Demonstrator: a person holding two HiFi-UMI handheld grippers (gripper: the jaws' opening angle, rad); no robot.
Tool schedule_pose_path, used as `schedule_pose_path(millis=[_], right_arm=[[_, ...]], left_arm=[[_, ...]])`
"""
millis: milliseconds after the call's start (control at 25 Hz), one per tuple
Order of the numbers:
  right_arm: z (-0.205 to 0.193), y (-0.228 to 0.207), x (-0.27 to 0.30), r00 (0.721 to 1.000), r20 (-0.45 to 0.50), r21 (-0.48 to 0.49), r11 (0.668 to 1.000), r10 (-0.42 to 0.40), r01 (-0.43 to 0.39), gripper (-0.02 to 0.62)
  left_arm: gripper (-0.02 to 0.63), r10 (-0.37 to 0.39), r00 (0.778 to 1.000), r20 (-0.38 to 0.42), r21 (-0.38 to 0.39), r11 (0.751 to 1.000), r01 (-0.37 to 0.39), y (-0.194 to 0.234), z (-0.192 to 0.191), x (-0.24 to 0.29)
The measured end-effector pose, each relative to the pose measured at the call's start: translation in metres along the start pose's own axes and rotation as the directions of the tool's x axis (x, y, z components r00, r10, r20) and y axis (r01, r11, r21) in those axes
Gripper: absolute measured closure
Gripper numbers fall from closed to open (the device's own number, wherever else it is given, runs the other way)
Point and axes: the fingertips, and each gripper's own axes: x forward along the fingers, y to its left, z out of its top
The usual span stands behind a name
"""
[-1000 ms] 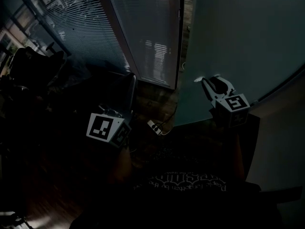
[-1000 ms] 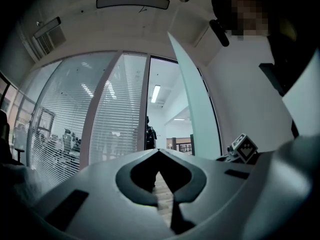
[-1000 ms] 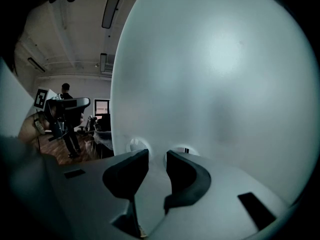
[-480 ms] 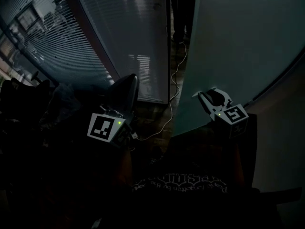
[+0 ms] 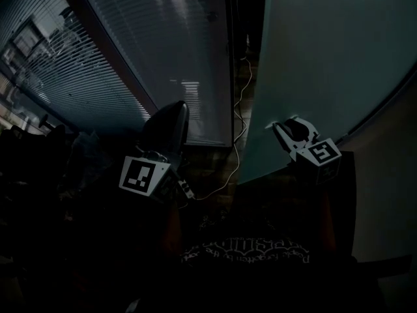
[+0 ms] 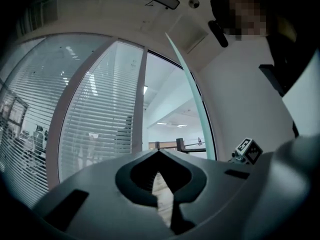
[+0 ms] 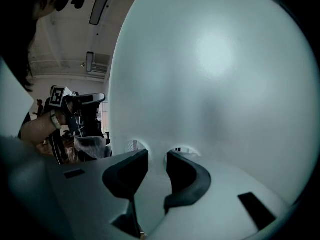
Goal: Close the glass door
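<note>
1. Glass, frosted and pale teal: the glass door stands straight ahead of the right tongs and fills nearly all of their view; its free edge lies to their left.
2. The right tongs' jaws are set moderately apart with nothing gripped between them; both tips sit right at the door's face, each ringed by a small bright patch in the frosting, and they seem to touch it.
3. The left tongs have their jaws drawn together, tips meeting, nothing held; a sliver of wooden floor shows through the slit below the tips.
4. Ahead of the left tongs lies the open doorway, bright beyond; the door's thin edge rises just right of their tips; a glazed wall with slatted blinds stands to their left.
5. In the head view a pale cable trails over the floor between the two tongs and on through the dark gap beside the door; the door stands ajar, and the left tongs are well apart from it.
6. Left of the right tongs, the hand that bears the left tongs shows, with their marker cube above it.
</note>
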Motion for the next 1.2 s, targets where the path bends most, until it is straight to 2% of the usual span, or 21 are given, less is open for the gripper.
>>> schedule_pose_path(millis=[400,880,1200], right_arm=[[0.016,-0.022,0.033,1.000,0.014,0.023,1.000,-0.017,0.017,0.483],[0.024,-0.044,0.073,0.997,0.020,0.036,0.996,-0.081,0.080,0.482],[0.029,-0.046,0.079,0.994,0.022,0.037,0.994,-0.107,0.106,0.482]], left_arm=[[0.604,-0.015,1.000,-0.015,0.000,1.000,0.015,0.035,-0.003,0.020],[0.604,-0.056,0.998,-0.014,-0.010,0.998,0.055,0.077,-0.013,0.046],[0.604,-0.051,0.999,0.012,-0.008,0.999,0.051,0.078,-0.007,0.063]])
